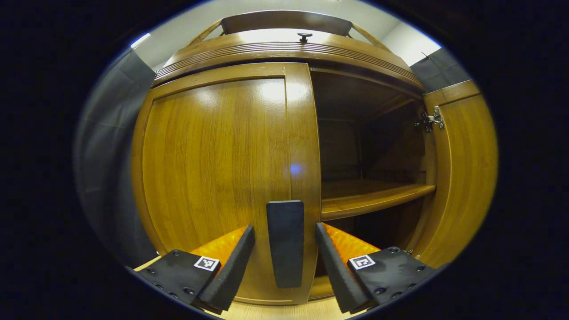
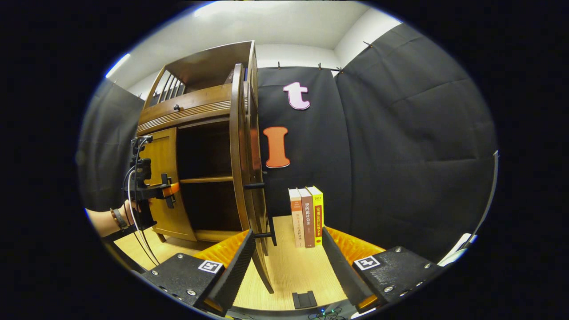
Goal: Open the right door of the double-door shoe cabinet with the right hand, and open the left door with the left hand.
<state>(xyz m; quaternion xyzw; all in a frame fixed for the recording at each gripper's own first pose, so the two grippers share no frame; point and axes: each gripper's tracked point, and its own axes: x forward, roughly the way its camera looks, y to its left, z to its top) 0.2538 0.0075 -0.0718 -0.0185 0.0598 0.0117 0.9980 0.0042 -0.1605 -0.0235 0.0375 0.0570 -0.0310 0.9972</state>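
Left gripper (image 1: 284, 262) low in the left gripper view, jaws parted, fingers (image 1: 231, 271) angled up from the bottom edge. Seen again at mid-left of the right gripper view (image 2: 166, 191), held level by a hand (image 2: 129, 212) entering from the left edge, a band on the wrist. Right gripper (image 2: 286, 266) at the bottom centre there, jaws spread wide, nothing between.

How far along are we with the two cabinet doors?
Done: the right door stands swung wide open, shelf exposed. In hand: the left gripper is open, its fingers either side of the left door's handle, not yet pinching it. Left: grip that handle and pull the left door, which looks shut. The right gripper is open, holding nothing.
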